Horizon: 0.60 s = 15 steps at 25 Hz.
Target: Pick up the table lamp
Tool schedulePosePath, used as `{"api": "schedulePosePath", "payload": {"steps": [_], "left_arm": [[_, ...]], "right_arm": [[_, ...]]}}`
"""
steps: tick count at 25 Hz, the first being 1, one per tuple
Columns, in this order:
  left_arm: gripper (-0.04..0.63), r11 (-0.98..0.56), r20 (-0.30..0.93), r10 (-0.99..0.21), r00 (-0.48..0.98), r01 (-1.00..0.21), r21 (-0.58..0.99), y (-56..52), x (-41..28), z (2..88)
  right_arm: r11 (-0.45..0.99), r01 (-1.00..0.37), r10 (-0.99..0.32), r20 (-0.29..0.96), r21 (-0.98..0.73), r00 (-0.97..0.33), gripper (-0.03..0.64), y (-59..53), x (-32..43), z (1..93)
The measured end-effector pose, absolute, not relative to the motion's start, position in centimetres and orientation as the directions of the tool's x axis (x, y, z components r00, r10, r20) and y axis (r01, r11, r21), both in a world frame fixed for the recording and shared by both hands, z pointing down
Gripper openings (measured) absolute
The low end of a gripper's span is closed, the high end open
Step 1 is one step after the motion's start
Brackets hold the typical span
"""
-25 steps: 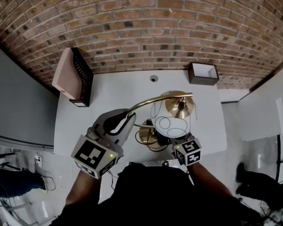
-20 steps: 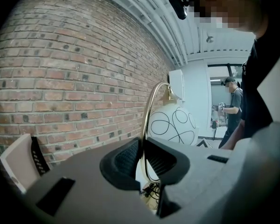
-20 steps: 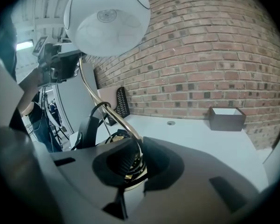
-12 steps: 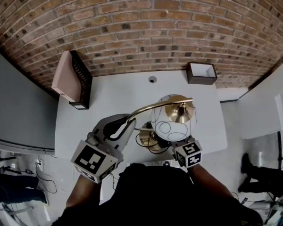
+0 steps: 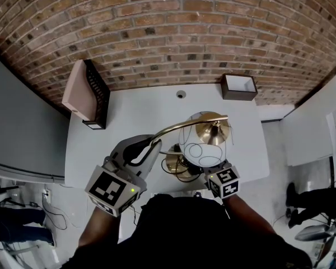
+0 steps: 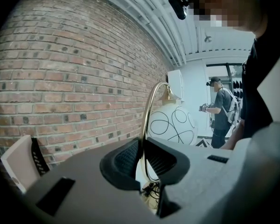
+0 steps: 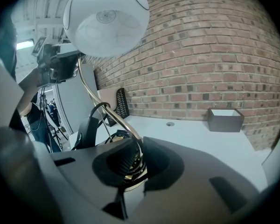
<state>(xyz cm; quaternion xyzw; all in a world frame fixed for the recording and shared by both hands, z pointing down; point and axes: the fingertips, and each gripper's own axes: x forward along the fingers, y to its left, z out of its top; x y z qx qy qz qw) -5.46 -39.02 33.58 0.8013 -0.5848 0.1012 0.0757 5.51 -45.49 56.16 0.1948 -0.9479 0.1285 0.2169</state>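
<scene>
1. Gripping the table lamp's (image 5: 173, 126) thin brass stem (image 6: 145, 120), the left gripper (image 6: 142, 158) and right gripper (image 7: 134, 164) are both clamped shut on it.
2. The lamp is seen over the white table's (image 5: 117, 111) front edge.
3. The globe shade (image 5: 201, 145) is judged fragile and top-heavy; the stiff, slick stem is preferred.

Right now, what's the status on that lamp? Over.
Left tool shut on the table lamp, high on its brass stem. Right tool shut on the stem near the base. Cord coiled by the base.
</scene>
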Motion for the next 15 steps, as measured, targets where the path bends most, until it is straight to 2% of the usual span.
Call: {"api": "schedulePosePath", "payload": {"steps": [15], "left_arm": [[0.04,-0.292,0.25,-0.925,0.285,-0.956,0.009,-39.04,-5.47,33.76]], "right_arm": [[0.892,-0.424,-0.312,0.463,-0.159,-0.83,0.054,-45.67,5.56,56.24]]}}
